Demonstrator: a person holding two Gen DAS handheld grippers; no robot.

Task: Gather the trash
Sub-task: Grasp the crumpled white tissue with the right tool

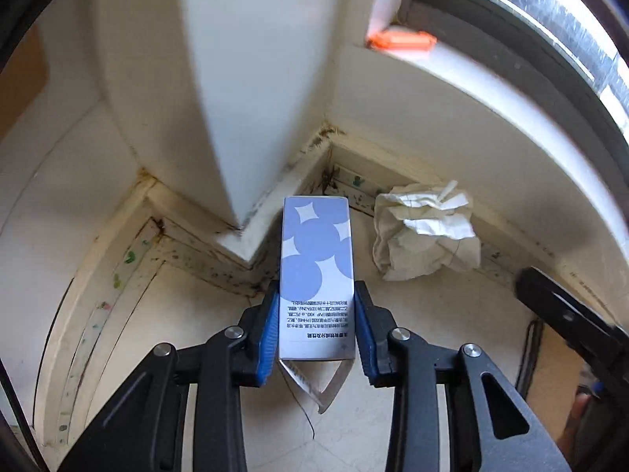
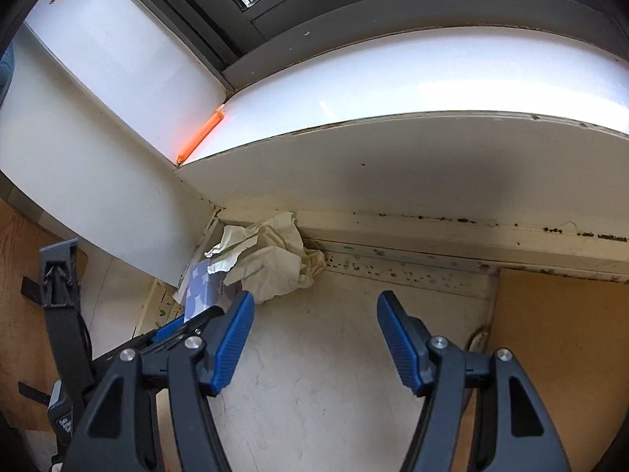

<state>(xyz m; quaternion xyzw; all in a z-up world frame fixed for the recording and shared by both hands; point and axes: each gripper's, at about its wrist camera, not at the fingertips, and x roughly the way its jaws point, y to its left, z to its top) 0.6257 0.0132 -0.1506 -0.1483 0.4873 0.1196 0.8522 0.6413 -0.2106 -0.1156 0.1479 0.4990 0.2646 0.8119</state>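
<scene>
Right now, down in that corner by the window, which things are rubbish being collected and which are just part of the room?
Part of the job:
- blue and white carton, clamped in the left gripper
- crumpled paper on the floor, ahead of the open right gripper

Just lying about:
- orange stick on the window sill
- baseboard

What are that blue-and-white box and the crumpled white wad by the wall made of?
The box, held in the left gripper, looks like thin printed cardboard: sharp folds, open flap, slight sheen. The wad seems to be matte paper or tissue, with creases and torn edges.
</scene>
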